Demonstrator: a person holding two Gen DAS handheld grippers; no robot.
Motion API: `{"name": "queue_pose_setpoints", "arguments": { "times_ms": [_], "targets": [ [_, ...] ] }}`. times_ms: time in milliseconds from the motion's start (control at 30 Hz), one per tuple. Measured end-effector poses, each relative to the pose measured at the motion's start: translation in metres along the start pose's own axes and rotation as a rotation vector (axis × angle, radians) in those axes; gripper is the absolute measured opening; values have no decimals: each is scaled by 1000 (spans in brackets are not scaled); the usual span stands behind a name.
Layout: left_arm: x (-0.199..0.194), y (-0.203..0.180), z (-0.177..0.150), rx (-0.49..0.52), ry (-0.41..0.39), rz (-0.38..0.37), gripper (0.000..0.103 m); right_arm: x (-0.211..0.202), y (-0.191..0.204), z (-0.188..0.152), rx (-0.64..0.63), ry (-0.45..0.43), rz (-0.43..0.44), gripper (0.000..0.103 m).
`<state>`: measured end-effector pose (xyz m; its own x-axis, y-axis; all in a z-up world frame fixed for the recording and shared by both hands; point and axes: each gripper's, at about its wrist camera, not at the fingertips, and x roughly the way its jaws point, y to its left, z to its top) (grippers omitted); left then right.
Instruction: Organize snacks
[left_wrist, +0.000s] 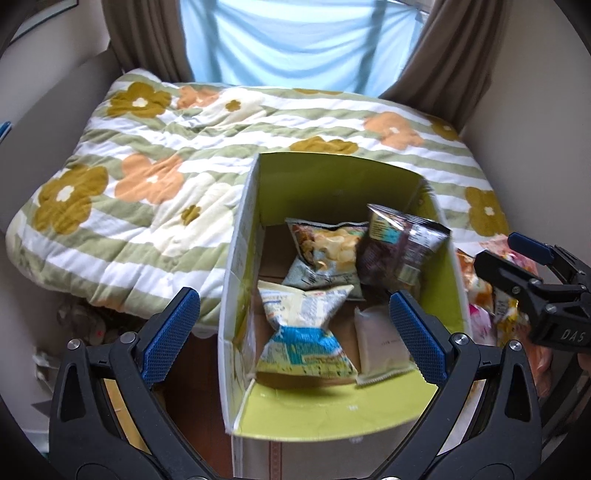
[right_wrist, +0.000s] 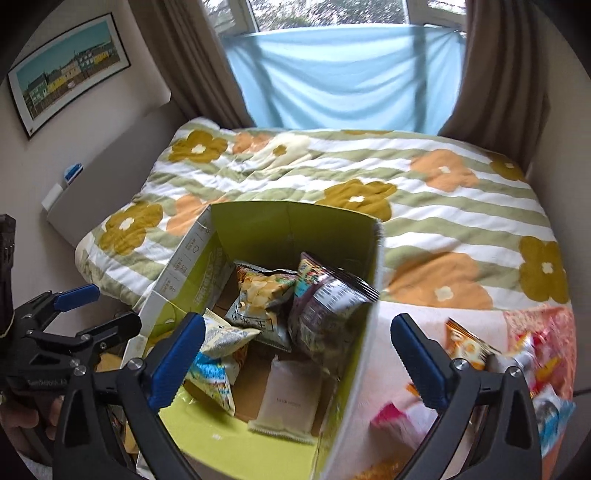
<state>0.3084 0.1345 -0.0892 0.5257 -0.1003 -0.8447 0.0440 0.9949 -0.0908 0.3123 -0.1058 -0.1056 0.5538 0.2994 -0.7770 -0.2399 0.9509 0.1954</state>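
Observation:
A cardboard box (left_wrist: 236, 258) with a lime-green lining stands open against the bed. Inside lie a chips bag (left_wrist: 325, 251), a dark purple bag (left_wrist: 399, 251) leaning on the right wall, a blue-and-white bag (left_wrist: 303, 328) and a flat white pack (left_wrist: 380, 339). My left gripper (left_wrist: 295, 332) hangs open above the box's near end, holding nothing. My right gripper (right_wrist: 297, 362) is open over the box's right wall (right_wrist: 369, 332), with nothing between its pads. Each gripper appears in the other's view: the right gripper (left_wrist: 496, 249) and the left gripper (right_wrist: 116, 306). Loose snack packs (right_wrist: 517, 354) lie right of the box.
A bed with a flowered, green-striped quilt (left_wrist: 147, 155) fills the space behind the box. Brown curtains (right_wrist: 177, 55) and a light blue cloth (right_wrist: 347, 74) cover the window. A framed picture (right_wrist: 66, 70) hangs on the left wall. Clutter lies on the floor (left_wrist: 85, 325) left of the box.

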Motion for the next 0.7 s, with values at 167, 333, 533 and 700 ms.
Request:
{"name": "queue_pose_setpoints", "arguments": {
  "times_ms": [167,333,533,700],
  "targets": [
    [-13,-8,-11,38,-12,-31,102,-40,-8,-16,30,-49,-56,100],
    [-27,-30,-23,62,-25,-83,102,-75,-30,-33,72,-76,-84,100],
    [-37,-80,-42,109,-31,-113,102,-113,-70,-61,118,-101,-124,100],
    [-43,-131,-57,135,-40,-143,102,-142,-110,-85,131,-97,-174,100]
  ]
}}
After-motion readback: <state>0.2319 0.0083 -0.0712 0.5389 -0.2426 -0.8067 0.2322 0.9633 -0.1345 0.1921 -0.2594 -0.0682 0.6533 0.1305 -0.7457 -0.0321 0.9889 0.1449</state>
